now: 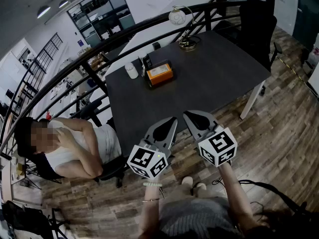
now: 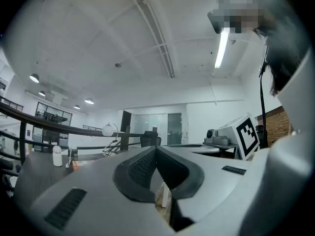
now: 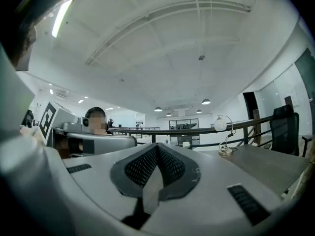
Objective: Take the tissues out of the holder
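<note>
Orange and boxy, the tissue holder (image 1: 159, 74) sits on the far left part of the dark table (image 1: 209, 83), well apart from both grippers, which hang level at the table's near edge. The left gripper (image 1: 172, 119) has its jaws together on nothing, and so does the right gripper (image 1: 187, 114); each gripper view shows the pads meeting at the tips with nothing pinched.

The step in hand looks like the approach – nothing has been reached for yet. To do it well, I would open one pair of jaws before arriving and bring the other gripper down on the holder's body to pin it, since a light box will likely lift along with the tissues. The pulling jaws should take the tissues at the top opening and draw straight up, not sideways. Whether any tissue pokes out of the top is too small to tell from here.

The holder lies flat with its broad face upward. Its long axis runs roughly left to right across the table, the right end angled slightly farther away, so one long side faces the grippers.

Just left of it stands a small white container (image 1: 131, 70). Farther right, near the black railing (image 1: 99, 46), is a desk lamp (image 1: 180, 24). A seated person (image 1: 79, 148) is off the table's near left corner.
</note>
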`<state>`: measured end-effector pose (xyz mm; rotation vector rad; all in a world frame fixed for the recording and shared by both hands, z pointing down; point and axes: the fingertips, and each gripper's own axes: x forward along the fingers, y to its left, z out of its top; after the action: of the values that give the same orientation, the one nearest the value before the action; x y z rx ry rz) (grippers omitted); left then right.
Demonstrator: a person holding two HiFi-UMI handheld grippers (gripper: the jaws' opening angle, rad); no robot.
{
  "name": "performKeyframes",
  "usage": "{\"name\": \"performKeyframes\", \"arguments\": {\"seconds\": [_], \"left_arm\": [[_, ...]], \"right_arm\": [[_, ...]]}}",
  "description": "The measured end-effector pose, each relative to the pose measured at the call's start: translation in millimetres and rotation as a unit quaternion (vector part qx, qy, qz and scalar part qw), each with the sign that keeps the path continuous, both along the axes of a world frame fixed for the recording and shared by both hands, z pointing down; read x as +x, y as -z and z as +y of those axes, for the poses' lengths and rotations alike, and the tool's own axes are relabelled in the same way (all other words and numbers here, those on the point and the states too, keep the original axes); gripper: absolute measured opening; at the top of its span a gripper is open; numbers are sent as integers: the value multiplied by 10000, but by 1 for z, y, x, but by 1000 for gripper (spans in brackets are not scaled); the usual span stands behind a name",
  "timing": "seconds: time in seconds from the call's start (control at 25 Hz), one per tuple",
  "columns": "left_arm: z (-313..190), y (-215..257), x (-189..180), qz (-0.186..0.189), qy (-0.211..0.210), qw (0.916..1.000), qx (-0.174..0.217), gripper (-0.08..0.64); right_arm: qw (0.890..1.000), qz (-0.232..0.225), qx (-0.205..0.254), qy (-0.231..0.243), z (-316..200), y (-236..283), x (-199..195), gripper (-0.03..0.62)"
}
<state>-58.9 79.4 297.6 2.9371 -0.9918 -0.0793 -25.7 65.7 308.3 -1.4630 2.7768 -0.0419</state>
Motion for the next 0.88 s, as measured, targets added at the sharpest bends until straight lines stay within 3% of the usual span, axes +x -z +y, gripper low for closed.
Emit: {"name": "performKeyframes", "arguments": {"seconds": [0.88], "left_arm": [[16,-3,19,-82,77,9999,8,8]], "right_arm": [[9999,-83,15,72,12,-1,22,14]]}}
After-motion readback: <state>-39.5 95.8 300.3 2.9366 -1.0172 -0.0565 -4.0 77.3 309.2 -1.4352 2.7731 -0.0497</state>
